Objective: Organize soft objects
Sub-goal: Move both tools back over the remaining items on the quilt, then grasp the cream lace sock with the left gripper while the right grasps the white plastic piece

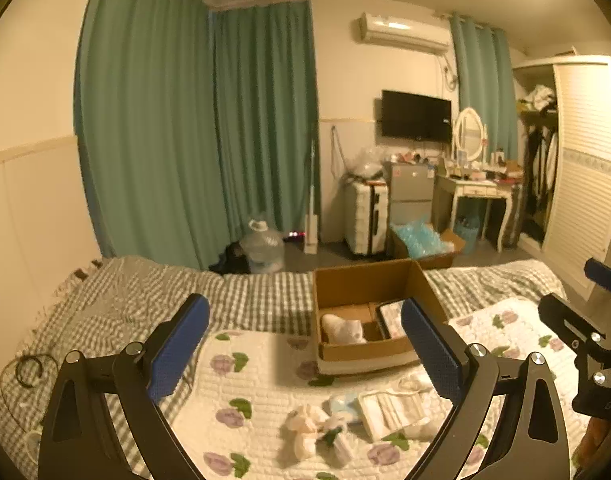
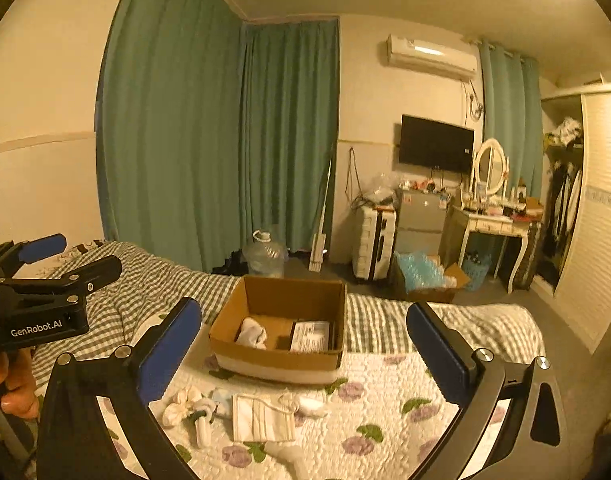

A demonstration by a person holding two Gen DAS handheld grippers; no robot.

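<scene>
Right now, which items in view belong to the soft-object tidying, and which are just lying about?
Job: cardboard box, white sock in it, folded cloth, loose socks.
Lying about: water jug, suitcase, hair tie.

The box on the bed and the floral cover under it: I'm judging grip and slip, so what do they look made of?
The box looks like brown corrugated cardboard, matte, with open flaps and crisp folded edges. The floral cover seems a quilted or knobbly cotton-type fabric, cream with purple flowers; its bumpy, dull texture suggests soft textile, though the exact fibre is unclear.
</scene>
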